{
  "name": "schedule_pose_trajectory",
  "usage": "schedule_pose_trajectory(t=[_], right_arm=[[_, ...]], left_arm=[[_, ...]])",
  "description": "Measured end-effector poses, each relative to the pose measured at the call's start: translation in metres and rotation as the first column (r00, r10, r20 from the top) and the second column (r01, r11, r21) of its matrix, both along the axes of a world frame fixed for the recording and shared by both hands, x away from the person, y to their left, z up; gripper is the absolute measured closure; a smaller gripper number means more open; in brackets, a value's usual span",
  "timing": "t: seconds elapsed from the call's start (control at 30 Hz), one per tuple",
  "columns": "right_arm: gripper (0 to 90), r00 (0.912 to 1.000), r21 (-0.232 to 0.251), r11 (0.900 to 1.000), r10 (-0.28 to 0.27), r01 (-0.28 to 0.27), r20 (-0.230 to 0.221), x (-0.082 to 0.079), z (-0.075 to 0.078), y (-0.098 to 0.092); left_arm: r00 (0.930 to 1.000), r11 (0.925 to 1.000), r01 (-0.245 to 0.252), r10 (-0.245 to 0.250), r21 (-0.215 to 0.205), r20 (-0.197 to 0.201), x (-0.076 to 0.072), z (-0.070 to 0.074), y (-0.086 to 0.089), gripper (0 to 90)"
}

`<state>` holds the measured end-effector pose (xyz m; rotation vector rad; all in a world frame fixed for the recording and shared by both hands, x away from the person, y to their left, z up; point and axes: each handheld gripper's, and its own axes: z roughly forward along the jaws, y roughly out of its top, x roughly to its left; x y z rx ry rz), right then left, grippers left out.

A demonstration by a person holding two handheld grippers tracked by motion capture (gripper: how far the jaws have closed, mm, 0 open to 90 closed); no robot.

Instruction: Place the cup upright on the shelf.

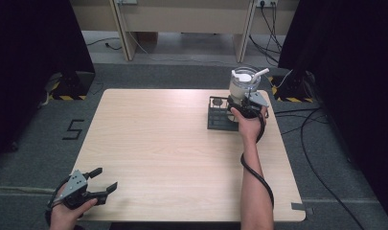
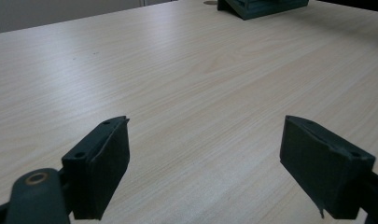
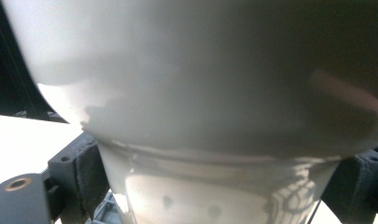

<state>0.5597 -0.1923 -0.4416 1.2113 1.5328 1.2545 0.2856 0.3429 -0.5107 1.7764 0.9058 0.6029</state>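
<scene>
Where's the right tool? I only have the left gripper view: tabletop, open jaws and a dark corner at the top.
Observer: The right tool is at the far right of the table, on a pale jar.
Operator: Holding it?
Observer: It looks so. In the right gripper view its pads sit against both sides of the jar's narrow lower part.
Operator: And that dark corner?
Observer: That's a dark stand; the jar is at its right end.
</scene>
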Motion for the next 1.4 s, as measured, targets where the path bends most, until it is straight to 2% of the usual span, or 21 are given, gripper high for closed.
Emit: schedule_pose_trajectory(t=[0.37,0.57,0.87,1.07,1.4], right_arm=[[9.9,0.9992,0.01,1.0,-0.014,0.014,0.036,-0.002,-0.005,0.001],[9.2,0.9991,0.029,0.999,-0.027,0.026,0.034,-0.004,-0.006,0.002],[9.0,0.9989,0.023,0.999,-0.036,0.035,0.03,-0.007,-0.004,0.003],[9.1,0.9987,0.003,0.999,-0.033,0.033,0.039,-0.012,-0.002,0.002],[10.3,0.999,0.003,1.0,-0.027,0.027,0.035,-0.02,0.001,0.0]], left_arm=[[1.0,1.0,0.003,-0.003,0.001,0.002,0.0,0.0,0.0,15.4],[1.0,1.0,0.003,-0.003,0.001,0.004,0.0,0.0,0.0,15.5],[1.0,1.0,0.004,-0.004,0.003,0.006,0.0,0.001,0.0,15.5],[1.0,1.0,0.006,-0.006,0.004,0.007,0.0,0.001,0.0,15.5],[0.9999,1.0,0.006,-0.006,0.006,0.008,0.0,0.001,-0.001,15.5]])
